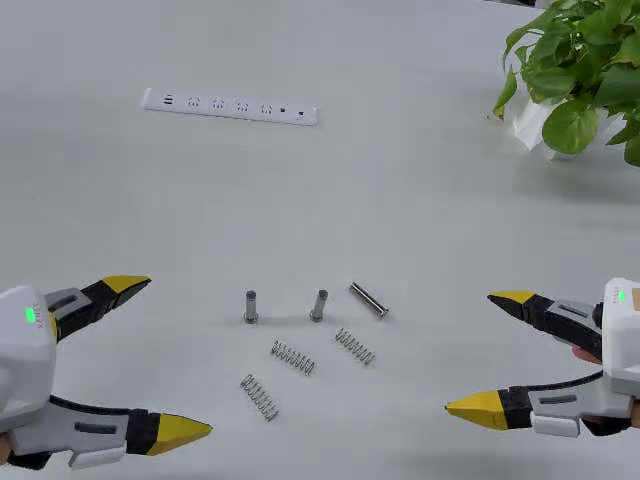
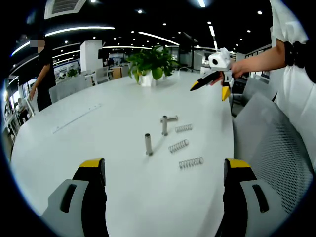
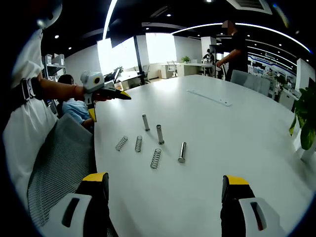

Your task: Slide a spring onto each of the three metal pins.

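Springs (image 1: 292, 357) lie beside pins (image 1: 251, 306); gripper views add a chair (image 3: 54, 163).

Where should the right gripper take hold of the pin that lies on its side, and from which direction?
Take the lying pin at mid-shaft, coming down from above with the right gripper, open jaws set across its length. It lies flat and slanted on the table, so only its long sides are free. The nearest spring lies apart from it and probably will not hinder.
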`<state>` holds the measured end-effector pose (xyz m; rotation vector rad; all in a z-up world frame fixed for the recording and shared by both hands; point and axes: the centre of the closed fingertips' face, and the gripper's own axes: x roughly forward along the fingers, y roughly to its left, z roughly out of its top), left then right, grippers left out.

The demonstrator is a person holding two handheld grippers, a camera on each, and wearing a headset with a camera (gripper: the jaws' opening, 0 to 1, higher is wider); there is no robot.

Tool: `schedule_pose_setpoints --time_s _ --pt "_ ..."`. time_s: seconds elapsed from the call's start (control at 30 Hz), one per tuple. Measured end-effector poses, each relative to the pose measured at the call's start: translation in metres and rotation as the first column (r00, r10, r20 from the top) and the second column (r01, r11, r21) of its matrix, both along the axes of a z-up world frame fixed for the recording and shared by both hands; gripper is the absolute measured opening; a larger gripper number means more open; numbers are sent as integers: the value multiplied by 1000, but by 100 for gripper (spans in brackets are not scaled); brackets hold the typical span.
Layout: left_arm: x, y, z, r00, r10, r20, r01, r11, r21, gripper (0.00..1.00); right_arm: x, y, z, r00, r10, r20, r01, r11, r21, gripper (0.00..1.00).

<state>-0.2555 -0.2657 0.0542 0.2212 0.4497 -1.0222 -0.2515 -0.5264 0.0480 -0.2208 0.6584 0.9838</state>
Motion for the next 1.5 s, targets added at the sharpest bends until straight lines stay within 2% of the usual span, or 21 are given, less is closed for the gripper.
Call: schedule_pose_setpoints --time_s 0.3,0.77,1.07,1.33,1.5 --pt "0 0 -1 1000 -2 -7 2 1000 -5 99 11 4 2 1000 13 3 -13 1000 -6 94" --pt "2 -1 0 1000 -5 -9 5 1000 -17 99 33 25 7 999 54 5 -54 998 -30 88" --pt "5 -3 -3 1000 -8 -14 8 1000 -24 99 50 41 7 997 75 -14 -75 995 -60 77" --pt "6 -4 -5 1000 -12 -19 11 1000 -28 99 69 60 8 997 64 -39 -66 995 -75 60" --pt "8 -4 -7 1000 -10 -24 9 1000 -30 99 79 70 1 997 52 -63 -57 994 -93 52"
